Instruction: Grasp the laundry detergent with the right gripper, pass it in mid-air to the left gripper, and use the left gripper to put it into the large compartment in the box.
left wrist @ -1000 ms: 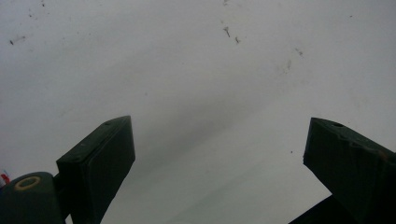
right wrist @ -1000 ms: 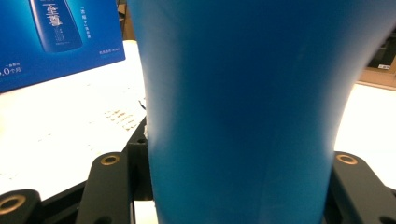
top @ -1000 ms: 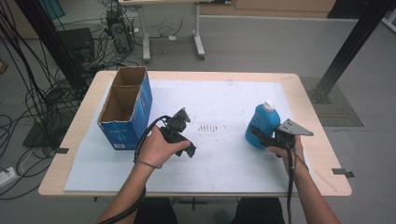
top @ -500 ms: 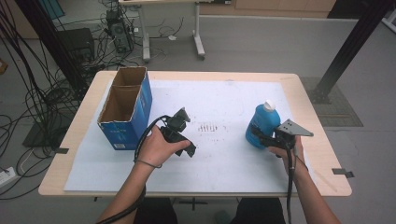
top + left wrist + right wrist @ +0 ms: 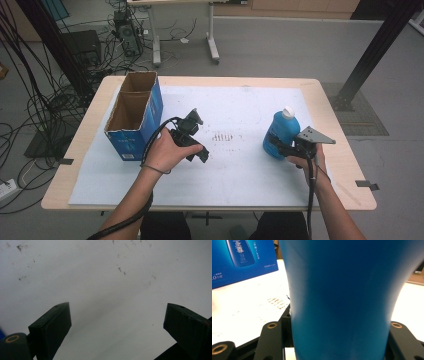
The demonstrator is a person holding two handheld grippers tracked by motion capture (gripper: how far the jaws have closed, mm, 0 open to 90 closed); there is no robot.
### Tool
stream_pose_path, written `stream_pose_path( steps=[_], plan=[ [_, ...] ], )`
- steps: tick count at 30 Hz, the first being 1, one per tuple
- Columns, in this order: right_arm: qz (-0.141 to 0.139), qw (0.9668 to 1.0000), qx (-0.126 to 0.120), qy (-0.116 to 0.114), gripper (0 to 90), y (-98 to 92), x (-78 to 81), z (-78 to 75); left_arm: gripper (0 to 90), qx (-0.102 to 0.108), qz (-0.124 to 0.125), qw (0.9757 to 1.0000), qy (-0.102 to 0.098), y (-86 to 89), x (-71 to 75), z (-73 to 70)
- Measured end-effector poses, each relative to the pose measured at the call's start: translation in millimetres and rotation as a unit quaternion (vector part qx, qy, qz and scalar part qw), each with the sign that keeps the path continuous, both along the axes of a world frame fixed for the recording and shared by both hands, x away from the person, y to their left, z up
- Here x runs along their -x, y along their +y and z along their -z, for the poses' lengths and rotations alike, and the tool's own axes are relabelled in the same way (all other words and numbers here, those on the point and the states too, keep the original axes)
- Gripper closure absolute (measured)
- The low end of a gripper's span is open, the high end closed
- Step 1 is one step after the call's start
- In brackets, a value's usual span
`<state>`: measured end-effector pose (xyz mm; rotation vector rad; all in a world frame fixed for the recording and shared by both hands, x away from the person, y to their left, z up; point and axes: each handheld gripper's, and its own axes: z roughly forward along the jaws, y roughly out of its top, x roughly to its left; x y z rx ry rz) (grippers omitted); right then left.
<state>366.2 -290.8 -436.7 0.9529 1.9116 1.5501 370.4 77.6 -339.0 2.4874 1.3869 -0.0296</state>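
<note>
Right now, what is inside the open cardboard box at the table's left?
The cardboard box shows bare brown inner walls and nothing visible inside; its near wall hides part of the floor.

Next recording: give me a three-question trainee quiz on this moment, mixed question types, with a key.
1. True or false: the right gripper is shut on the blue bottle.
2. The left gripper has its jaws: A) shut on the cardboard box B) open over the white sheet C) shut on a cap
3. Is the cardboard box open at the top?

Key: 1 true; 2 B; 3 yes, with two compartments showing.
</note>
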Motion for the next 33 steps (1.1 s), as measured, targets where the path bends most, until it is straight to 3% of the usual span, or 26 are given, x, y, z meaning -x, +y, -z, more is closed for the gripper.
stream_pose_path(
  steps=[9,20,26,33],
  plan=[
    [-0.012,0.9999,0.001,0.01,44.3,1.7,0.4,-8.1,8.1,0.0,0.025,0.9996,-0.014,2.1,-2.3,-20.7],
    [-0.06,0.9979,0.009,0.022,44.6,7.0,5.5,-38.5,8.6,0.007,0.07,0.9969,-0.034,6.2,-1.5,-54.2],
    [-0.113,0.9936,0.005,0.011,44.6,14.4,9.9,-60.7,8.7,0.012,0.114,0.992,-0.052,9.1,-1.6,-83.9],
    [-0.174,0.9848,0.005,-0.002,44.4,26.2,14.0,-87.4,8.6,0.018,0.156,0.9856,-0.063,9.4,1.1,-117.0]
  ],
)
